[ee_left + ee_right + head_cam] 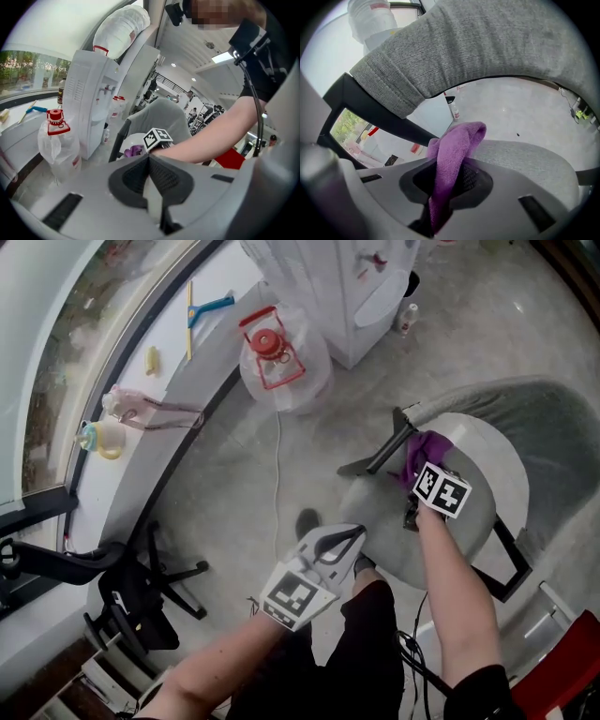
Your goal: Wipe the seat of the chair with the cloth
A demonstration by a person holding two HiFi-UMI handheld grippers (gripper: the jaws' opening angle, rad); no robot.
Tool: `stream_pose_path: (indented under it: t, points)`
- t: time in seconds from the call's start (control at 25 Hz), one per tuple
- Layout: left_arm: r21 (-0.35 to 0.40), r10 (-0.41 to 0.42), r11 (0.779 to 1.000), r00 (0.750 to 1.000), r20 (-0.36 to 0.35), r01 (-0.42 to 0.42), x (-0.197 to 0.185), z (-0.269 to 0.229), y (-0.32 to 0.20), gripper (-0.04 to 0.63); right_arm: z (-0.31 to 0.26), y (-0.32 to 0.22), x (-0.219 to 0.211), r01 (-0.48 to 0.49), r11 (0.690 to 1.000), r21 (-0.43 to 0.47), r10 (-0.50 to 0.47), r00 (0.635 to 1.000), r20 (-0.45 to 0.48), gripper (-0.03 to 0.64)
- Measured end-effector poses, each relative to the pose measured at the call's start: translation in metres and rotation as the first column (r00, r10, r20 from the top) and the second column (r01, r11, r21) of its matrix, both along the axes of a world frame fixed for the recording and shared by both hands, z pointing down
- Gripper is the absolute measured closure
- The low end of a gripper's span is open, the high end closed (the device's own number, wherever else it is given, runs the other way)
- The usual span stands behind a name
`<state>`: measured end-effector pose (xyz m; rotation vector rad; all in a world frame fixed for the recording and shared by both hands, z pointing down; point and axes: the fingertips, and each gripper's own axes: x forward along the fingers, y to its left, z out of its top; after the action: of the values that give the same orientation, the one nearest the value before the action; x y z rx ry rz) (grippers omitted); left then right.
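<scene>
A grey chair stands at the right, its round pale seat ringed by a grey fabric back. My right gripper is over the seat's left part, shut on a purple cloth. In the right gripper view the cloth folds up out of the jaws, just above the seat and below the chair back. My left gripper is held off the chair's near left side, shut with nothing in it; its pads meet in the left gripper view.
A clear bag with a red-capped jug lies on the floor beyond the chair. A white water dispenser stands at the back. A black office-chair base is at the left, a red object at the bottom right, a cable across the floor.
</scene>
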<state>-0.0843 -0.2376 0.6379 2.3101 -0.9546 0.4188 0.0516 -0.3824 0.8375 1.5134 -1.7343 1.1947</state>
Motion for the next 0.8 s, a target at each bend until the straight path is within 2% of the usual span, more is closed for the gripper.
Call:
stream_pose_path:
  t: [0.16,0.28,0.64,0.8]
  points:
    - [0.001,-0.025,1.000,1.000,0.003,0.025,-0.012,0.001,0.001,0.588,-0.002,-0.011,-0.023,0.029,1.000,0.005,-0.029,0.999,0.043,0.552]
    - [0.003,-0.028,1.000,1.000,0.006,0.028,-0.015,0.000,0.002,0.588,-0.010,-0.011,-0.029,0.002,1.000,0.025,-0.004,0.997,0.075,0.551]
    - [0.044,0.027,0.999,0.999,-0.021,-0.026,0.004,-0.042,0.000,0.588,-0.089,0.010,0.001,0.013,0.983,0.183,-0.028,0.997,0.077,0.551]
    - [0.071,0.059,0.996,0.997,-0.040,-0.056,0.022,-0.078,-0.002,0.589,-0.139,0.030,0.022,-0.025,0.973,0.231,0.000,0.994,0.107,0.551]
